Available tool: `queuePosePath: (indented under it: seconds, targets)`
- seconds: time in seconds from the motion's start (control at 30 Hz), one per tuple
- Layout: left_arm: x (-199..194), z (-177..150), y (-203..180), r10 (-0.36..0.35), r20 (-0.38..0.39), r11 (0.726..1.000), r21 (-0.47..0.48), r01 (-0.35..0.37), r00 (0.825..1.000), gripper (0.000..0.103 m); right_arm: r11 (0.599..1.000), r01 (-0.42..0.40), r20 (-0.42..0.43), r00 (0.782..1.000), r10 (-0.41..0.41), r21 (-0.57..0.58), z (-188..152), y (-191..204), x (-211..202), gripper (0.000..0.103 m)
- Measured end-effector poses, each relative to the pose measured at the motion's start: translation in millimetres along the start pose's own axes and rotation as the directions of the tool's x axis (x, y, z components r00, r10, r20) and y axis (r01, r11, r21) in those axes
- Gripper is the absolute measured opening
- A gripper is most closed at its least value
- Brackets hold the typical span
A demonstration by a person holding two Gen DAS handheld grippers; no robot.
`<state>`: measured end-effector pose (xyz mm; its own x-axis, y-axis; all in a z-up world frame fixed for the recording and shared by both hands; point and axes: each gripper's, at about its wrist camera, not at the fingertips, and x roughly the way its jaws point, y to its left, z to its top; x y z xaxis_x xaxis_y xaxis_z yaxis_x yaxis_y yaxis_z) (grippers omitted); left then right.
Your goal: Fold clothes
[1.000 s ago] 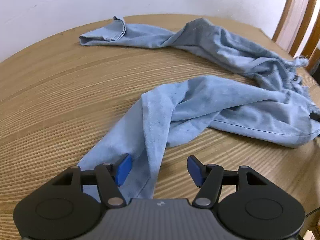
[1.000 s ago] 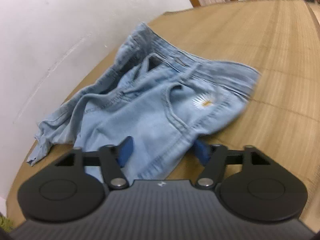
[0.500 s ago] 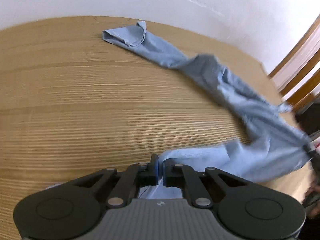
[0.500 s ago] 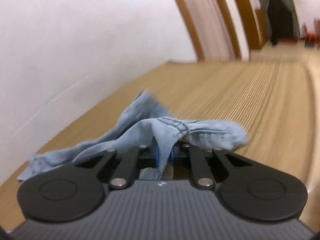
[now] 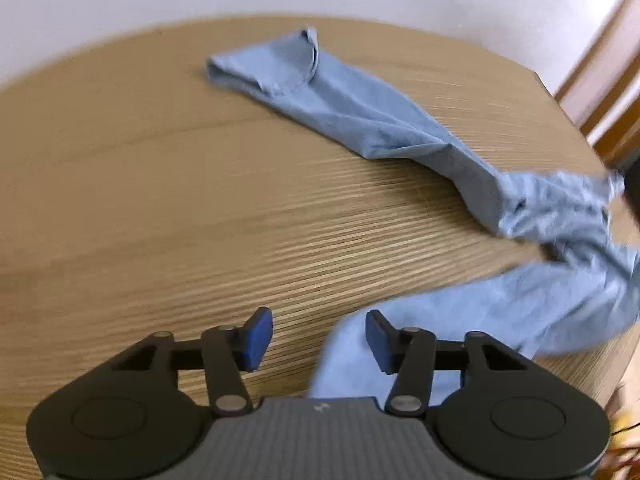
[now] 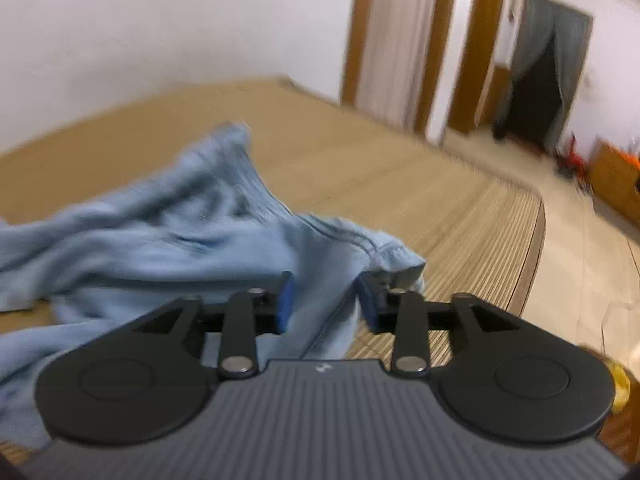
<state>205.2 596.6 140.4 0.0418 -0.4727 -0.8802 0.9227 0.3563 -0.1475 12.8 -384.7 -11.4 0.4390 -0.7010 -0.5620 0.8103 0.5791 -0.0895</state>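
What changed, left side: half a second ago my left gripper (image 5: 319,338) was pinched tight on the end of one jeans leg. Now its blue pads (image 5: 256,338) stand apart and are opening wider. The cloth passes under the right pad and lies partly in the gap, but no pad presses on it.
What changed, right side: half a second ago my right gripper (image 6: 326,306) was clamped on the top edge of the jeans. Now its jaws are opening too. A fold of denim hangs between them, close to the right-hand pad. It is too blurry for me to tell if it touches that pad.
What changed, view: the right camera now sees more of the room, with a doorway (image 6: 540,76) far off and the table edge curving away.
Jeans: the light blue jeans (image 5: 380,120) lie on the wooden table (image 5: 160,200). One leg stretches away to the far side, its hem end (image 5: 276,64) folded over. The other leg (image 5: 500,308) runs back toward my left gripper. The bunched waist part (image 6: 192,216) sits in front of my right gripper, near the table's right edge.
Blur: both pictures are smeared, most of all the cloth near the right side.
Containers: something box-like and brown (image 6: 616,184) stands on the floor far off. I cannot tell what is in it.
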Motion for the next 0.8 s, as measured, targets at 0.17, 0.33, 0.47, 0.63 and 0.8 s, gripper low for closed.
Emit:
queuePosePath:
  seconds: [0.17,0.33,0.47,0.63,0.8]
  targets:
    - [-22,-46,14,-0.004,-0.009,1.0,0.027,0.004,1.0,0.057,0.966,-0.241,0.012,0.97,0.243,-0.096,-12,45,-50,0.059]
    - [-26,-88,4,-0.04,0.009,0.995,0.097,0.039,0.999,0.062,0.754,-0.657,-0.259,0.725,0.638,0.018,-57,122,-46,0.057]
    - [-20,-109,-6,-0.028,0.014,0.985,0.171,0.025,1.0,0.064,0.687,-0.726,-0.377,0.628,0.681,0.03,-83,179,-39,0.057]
    - [2,-118,-4,-0.013,0.007,0.983,0.184,0.011,1.0,0.066,0.668,-0.744,-0.375,0.61,0.698,0.034,-87,213,-36,0.06]
    - [10,-115,-11,0.005,0.022,0.973,0.232,-0.01,1.0,0.031,0.668,-0.744,-0.326,0.634,0.701,-0.013,-87,229,-36,0.059]
